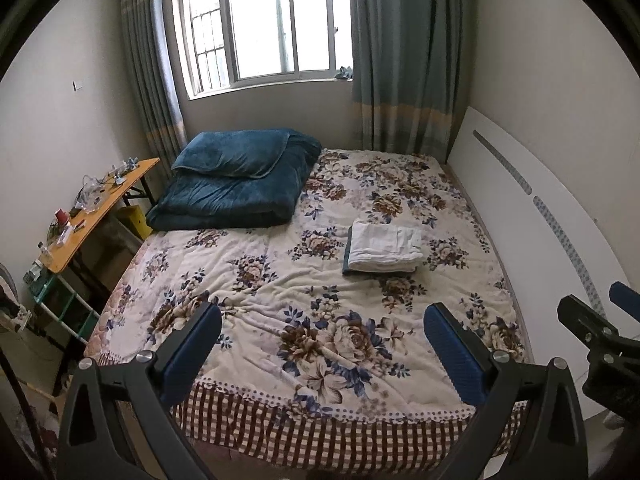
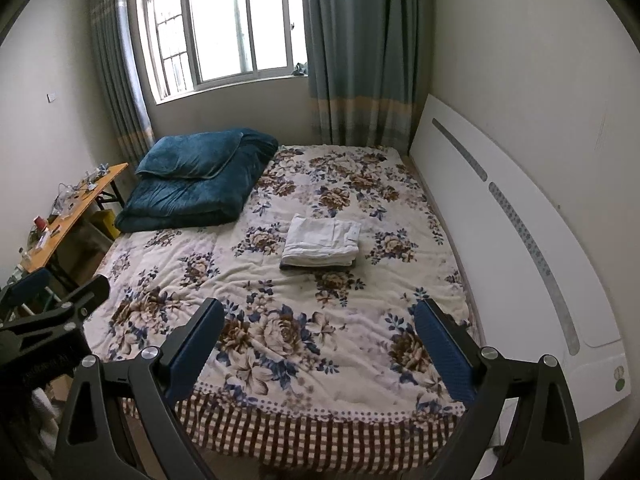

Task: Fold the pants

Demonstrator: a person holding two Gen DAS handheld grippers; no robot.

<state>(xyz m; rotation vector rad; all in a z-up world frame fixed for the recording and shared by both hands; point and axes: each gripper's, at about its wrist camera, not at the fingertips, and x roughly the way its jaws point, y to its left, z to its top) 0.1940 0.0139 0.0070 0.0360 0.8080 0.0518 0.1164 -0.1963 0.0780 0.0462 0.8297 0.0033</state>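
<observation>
Holding both grippers above the bed's [image 1: 248, 264] near edge, we grasp nothing: the left gripper [image 1: 322, 344] stands wide, and the right gripper [image 2: 320, 340] equally wide. The pants [image 2: 322, 242], white and folded, lie on the floral cover at about 1 o'clock from bed centre, over a darker folded piece. A blue quilt [image 1: 236, 178] sits at 11 o'clock.
</observation>
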